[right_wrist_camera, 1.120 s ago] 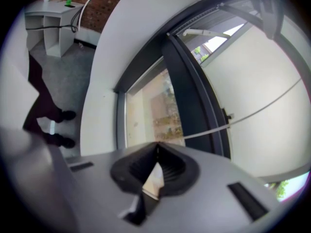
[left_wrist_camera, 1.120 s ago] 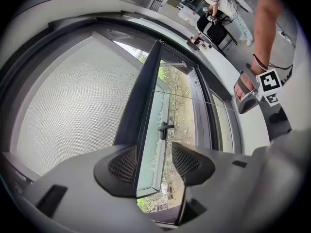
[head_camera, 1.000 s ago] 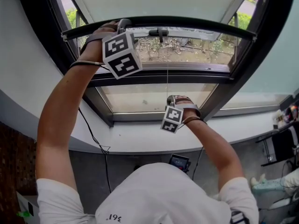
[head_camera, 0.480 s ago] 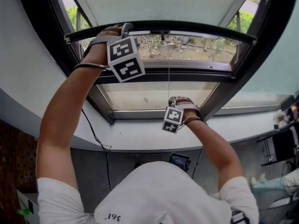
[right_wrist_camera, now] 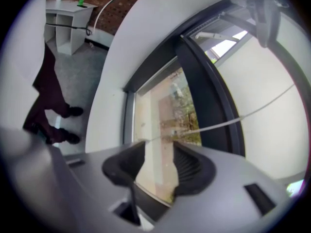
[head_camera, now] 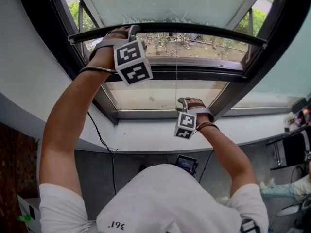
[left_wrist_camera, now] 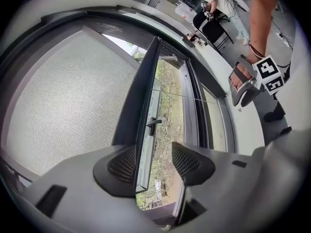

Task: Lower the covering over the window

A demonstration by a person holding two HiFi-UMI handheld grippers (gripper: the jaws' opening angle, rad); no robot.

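The blind (head_camera: pixel 165 4) fills the top centre of the head view. Its dark bottom bar (head_camera: pixel 204 29) runs lengthwise left to right across the window, with fabric above it and bare glass below. Nearest you, grey floor (head_camera: pixel 92 174) lies at the bottom, then the pale curved sill (head_camera: pixel 146 141). Just above the sill at centre, your right gripper (head_camera: pixel 183 101) has just been opening. Its 2 jaws stand apart, and the thin cord (head_camera: pixel 176 76) crosses their tips unpinched. Farther off at upper left, your left gripper (head_camera: pixel 130 31) is released too, with the bar's left end between its jaws, against 1 pad only. Below the bar, the dark frame rail (head_camera: pixel 170 74) and the lower pane leave room downward. Garden greenery (head_camera: pixel 209 45) lies beyond.
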